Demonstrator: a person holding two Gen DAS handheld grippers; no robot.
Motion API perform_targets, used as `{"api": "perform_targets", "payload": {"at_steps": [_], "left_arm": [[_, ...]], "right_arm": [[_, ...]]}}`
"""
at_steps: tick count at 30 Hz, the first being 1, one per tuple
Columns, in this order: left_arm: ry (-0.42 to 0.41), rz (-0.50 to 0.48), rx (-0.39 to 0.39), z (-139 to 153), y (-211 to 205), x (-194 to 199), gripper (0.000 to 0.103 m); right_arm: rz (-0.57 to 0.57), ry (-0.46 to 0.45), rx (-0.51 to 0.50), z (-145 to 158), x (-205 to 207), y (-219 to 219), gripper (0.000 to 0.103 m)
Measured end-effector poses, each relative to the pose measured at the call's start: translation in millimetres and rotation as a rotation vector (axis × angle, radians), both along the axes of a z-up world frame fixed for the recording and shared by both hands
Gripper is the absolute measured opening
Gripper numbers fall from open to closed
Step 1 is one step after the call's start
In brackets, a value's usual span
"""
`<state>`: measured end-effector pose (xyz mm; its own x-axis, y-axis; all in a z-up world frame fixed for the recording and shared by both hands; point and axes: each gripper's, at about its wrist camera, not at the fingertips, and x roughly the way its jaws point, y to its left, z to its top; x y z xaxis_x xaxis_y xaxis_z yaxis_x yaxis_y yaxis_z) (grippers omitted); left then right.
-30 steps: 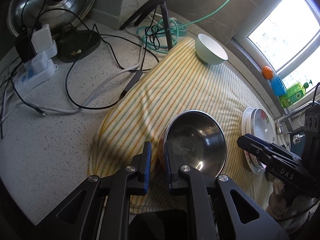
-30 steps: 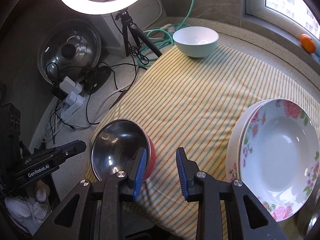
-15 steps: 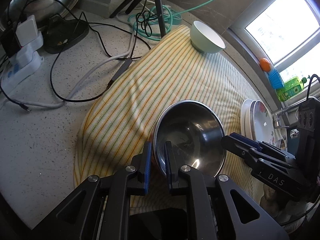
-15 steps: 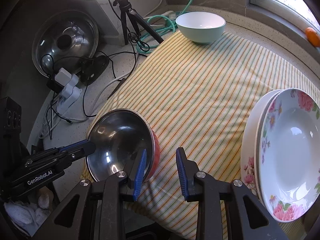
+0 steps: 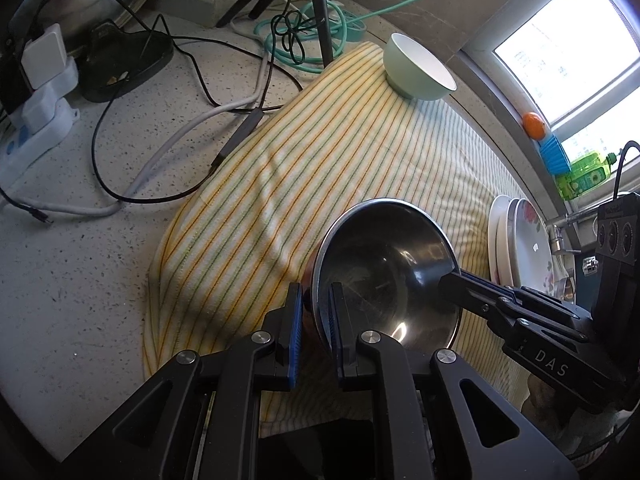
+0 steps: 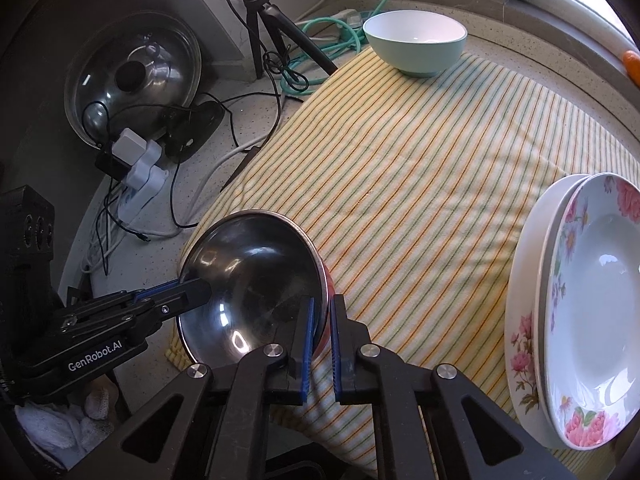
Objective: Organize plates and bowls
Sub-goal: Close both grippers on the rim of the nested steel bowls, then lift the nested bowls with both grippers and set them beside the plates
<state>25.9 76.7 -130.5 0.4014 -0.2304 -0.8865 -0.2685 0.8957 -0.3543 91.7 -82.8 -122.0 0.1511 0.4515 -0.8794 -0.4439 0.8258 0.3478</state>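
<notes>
Steel bowl [image 5: 384, 276] sits tilted at the near edge of the striped cloth [image 5: 320, 152], gripped on opposite sides of its rim. Left gripper [image 5: 314, 320] is clamped on one side; right gripper [image 6: 320, 332] has just closed its jaws on the other. Farther back stands a green bowl [image 6: 416, 46], and the flowered plates [image 6: 580, 308] are stacked to the right.

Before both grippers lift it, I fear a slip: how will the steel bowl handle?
The steel bowl looks thin-walled, so probably light and stiff. Its polished rim may slide between the pads. With the left gripper and right gripper on opposite rims, it should tip little.
</notes>
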Motion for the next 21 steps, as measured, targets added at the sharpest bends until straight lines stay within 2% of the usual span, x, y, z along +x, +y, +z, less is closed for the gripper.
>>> {"api": "perform_targets", "payload": {"at_steps": [11, 21], "left_arm": [[-0.021, -0.004, 0.017, 8, -5, 4, 0.011], [-0.080, -0.041, 0.031, 32, -18, 14, 0.011]], "right_arm": [[-0.019, -0.013, 0.003, 5, 1, -5, 0.007], [-0.072, -0.051, 0.032, 27, 4, -28, 0.006]]}}
